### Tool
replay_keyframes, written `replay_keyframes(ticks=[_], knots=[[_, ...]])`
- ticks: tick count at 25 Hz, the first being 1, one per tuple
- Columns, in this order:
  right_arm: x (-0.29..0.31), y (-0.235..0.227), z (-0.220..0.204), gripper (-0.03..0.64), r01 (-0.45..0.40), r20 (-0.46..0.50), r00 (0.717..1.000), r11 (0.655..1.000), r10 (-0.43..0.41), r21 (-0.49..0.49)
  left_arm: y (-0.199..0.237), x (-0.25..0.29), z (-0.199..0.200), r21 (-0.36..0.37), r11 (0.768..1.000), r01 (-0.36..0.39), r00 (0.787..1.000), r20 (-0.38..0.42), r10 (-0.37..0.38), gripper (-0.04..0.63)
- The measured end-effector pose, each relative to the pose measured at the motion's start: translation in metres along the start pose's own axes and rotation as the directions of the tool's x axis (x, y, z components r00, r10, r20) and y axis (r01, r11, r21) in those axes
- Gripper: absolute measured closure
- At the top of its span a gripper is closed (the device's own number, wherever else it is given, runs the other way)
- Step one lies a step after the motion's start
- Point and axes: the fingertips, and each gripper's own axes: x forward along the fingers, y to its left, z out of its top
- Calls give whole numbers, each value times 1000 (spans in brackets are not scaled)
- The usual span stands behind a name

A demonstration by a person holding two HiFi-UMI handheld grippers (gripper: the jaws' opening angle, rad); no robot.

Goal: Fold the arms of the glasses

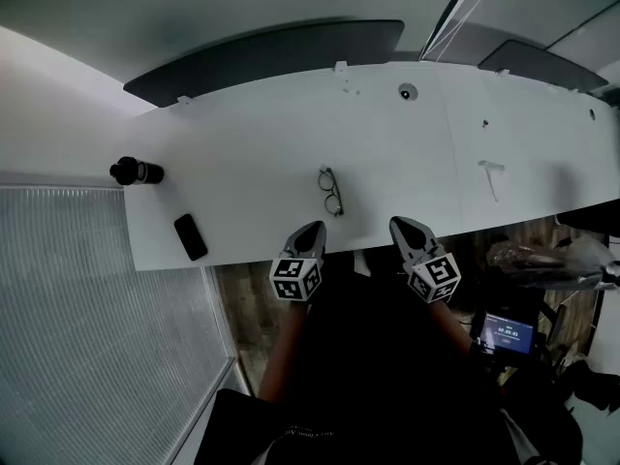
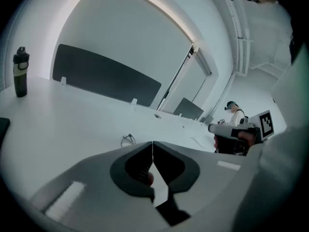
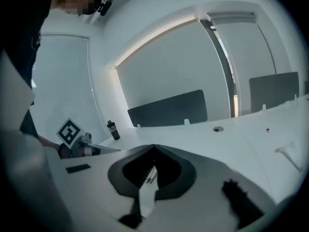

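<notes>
Glasses [image 1: 331,191] lie alone on the middle of the white desk [image 1: 242,153] as you hold both tongs back over its near edge, the job apparently not yet begun. Your left tongs [image 1: 312,231] are pressed together with nothing between the tips, as their own view shows. Your right tongs [image 1: 402,225] are likewise closed tip to tip and empty. Both point forward and a little downward, side by side but apart, a stance that reads as a ready position before a reach rather than a grip.

From the left tongs the glasses sit at about 1 o'clock, near but not touching. From the right tongs they sit at about 10 o'clock, somewhat farther off. That puts the frame ahead of the gap between the two, which would likely let one pair steady the front while the other swings an arm inward. Whether the arms stand out or are tucked in is too small to tell from the head view, and the left gripper view shows only a thin wire outline just past the closed tips.

A dark bottle [image 1: 136,171] stands at the desk's 9 o'clock end. A black phone [image 1: 190,236] lies near the front edge, at 9 o'clock from the left tongs. Both are well apart from the glasses, probably parked there to leave the working patch free.
</notes>
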Motion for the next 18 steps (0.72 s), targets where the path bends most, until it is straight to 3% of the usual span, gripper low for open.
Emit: replay_keyframes(ticks=[7,11,15,18], knots=[[6,-29,11,617,48,41,998,998,-49,40,25,36,-7,-27,1000,-14,993,-119,11,560],[9,-45,12,617,34,50,998,998,-37,49,37,66,-17,-103,994,-30,984,-177,11,545],[11,-58,16,617,13,47,999,998,-15,56,51,92,-24,-171,979,-110,974,-214,72,524],[11,-62,22,617,-8,51,999,999,6,46,59,102,-30,-233,957,-173,964,-240,115,473]])
